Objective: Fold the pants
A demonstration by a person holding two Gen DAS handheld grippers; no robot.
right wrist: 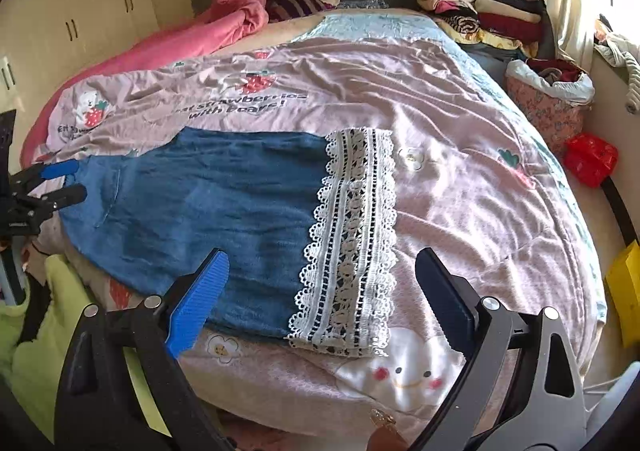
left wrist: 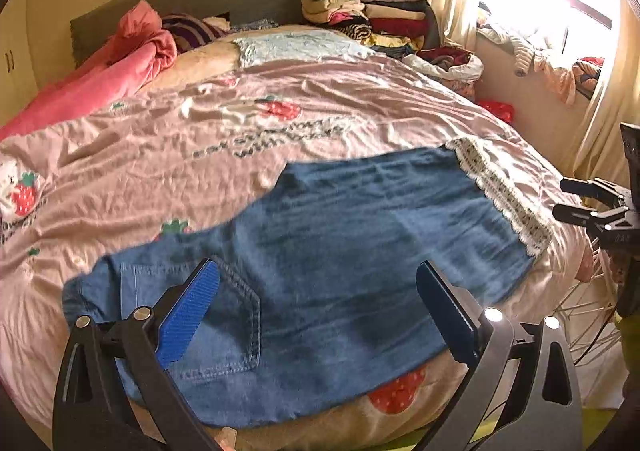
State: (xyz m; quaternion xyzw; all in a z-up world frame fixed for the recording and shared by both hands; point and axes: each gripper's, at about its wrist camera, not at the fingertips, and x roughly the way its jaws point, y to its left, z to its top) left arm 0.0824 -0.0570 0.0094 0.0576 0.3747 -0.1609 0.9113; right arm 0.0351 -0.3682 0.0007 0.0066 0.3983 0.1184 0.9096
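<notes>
Now, step: a fold seems done; both tools hover clear above the cloth.
Pants: denim pants (right wrist: 208,203) lie flat, apparently doubled, near the front edge of the bed (right wrist: 460,99), lace cuffs (right wrist: 352,243) to the right.
Left hand-held gripper (left wrist: 318,307): jaws wide apart, holding nothing.
Right hand-held gripper (right wrist: 322,295): likewise spread, empty.
Next: probably pinch the cuff end and carry it over toward the waist.

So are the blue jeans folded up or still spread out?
Folded once. The jeans lie flat on the bedspread, legs doubled, the lace cuffs stacked.
</notes>
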